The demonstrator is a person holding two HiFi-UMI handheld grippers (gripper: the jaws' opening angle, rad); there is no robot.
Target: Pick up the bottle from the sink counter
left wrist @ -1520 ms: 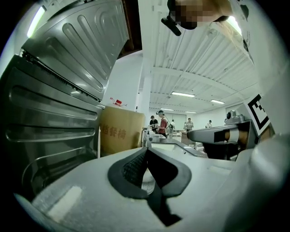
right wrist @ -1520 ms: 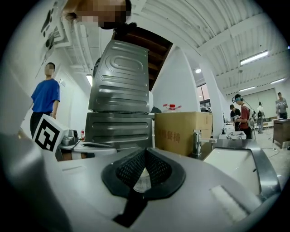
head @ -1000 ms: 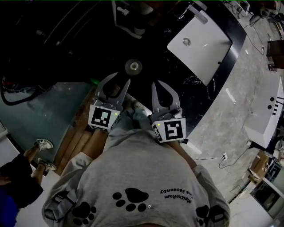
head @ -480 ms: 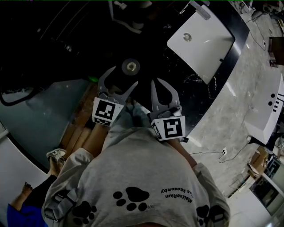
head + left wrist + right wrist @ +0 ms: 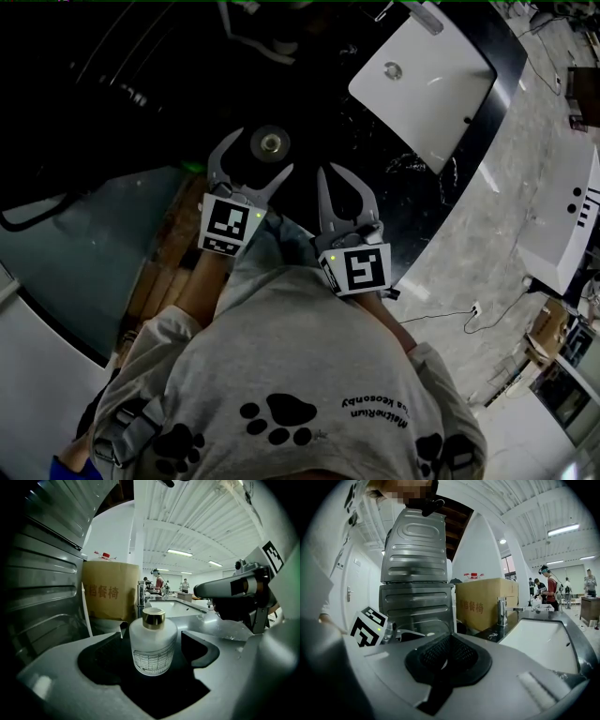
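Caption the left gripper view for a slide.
Left gripper, jaws just opened wide, flanks a frosted gold-capped bottle without touching.

L gripper [image 5: 255,156] held fwd, tipped slightly down, jaws just been opening and now spread wide, with the bottle [image 5: 153,644] standing between them, pads clear of it both sides. R gripper [image 5: 337,185] just beside it, same heading, jaws together, nothing in them. Both forearms [image 5: 192,292] out ahead of torso, roughly parallel.

Grey marble floor [image 5: 487,220], white ribbed ceiling [image 5: 197,527], brown cardboard box [image 5: 110,592].
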